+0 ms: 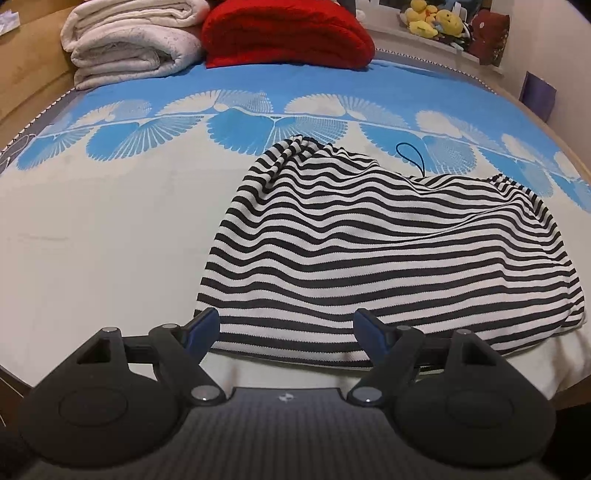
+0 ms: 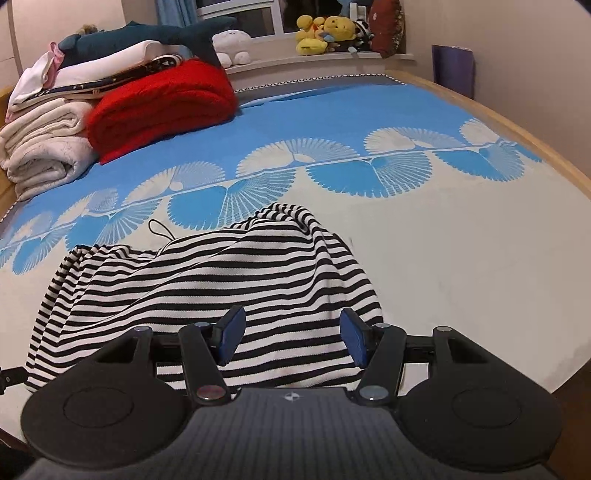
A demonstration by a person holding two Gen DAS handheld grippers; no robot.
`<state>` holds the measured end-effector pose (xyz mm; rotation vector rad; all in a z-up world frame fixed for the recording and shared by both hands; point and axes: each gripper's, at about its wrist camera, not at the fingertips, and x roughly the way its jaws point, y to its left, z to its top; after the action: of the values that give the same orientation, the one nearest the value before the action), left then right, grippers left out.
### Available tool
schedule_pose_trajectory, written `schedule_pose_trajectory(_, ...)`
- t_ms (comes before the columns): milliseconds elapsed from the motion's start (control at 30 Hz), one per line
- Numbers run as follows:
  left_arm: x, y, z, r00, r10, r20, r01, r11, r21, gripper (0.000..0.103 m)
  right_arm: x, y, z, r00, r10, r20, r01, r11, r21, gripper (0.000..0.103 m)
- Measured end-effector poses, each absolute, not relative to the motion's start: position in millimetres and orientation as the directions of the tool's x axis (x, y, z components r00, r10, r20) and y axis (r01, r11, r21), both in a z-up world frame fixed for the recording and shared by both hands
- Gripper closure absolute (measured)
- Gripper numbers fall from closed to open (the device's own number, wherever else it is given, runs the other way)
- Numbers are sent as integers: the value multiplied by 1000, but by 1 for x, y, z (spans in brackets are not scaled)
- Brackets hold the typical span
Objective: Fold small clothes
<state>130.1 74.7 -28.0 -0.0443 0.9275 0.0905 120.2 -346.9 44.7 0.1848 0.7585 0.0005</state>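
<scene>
A black-and-white striped garment lies bunched and wrinkled on the bed near its front edge, with a thin dark loop sticking out at its far side. It also shows in the right wrist view. My left gripper is open, its blue-padded fingers spread over the garment's near left hem. My right gripper is open above the garment's near right part. Neither holds any cloth.
The bed cover is cream with a blue fan pattern. At the far side lie a folded red blanket and a stack of white blankets. Plush toys sit on the window sill. The wooden bed edge runs along the right.
</scene>
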Motion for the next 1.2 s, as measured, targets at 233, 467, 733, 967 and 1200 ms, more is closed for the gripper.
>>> schedule_pose_trajectory(233, 130, 72, -28, 595, 58, -801, -90, 996, 5, 19, 120, -349, 44, 727, 62, -683, 74, 983, 168, 45)
schedule_pose_trajectory(467, 131, 72, -30, 590, 65, -805, -91, 996, 14, 19, 120, -348, 44, 728, 62, -682, 67, 985, 160, 44)
schedule_pose_trajectory(733, 133, 78, -30, 592, 54, -804, -103, 995, -9, 22, 120, -347, 44, 726, 55, -686, 69, 986, 152, 45)
schedule_pose_trajectory(967, 155, 150, -43, 561, -121, -819, -308, 888, -342, 76, 119, -350, 46, 733, 45, -679, 89, 983, 162, 45)
schedule_pose_trajectory(1200, 163, 195, -86, 426, -202, -882, -553, 713, -430, 40, 118, -354, 48, 735, 54, -676, 93, 980, 179, 45)
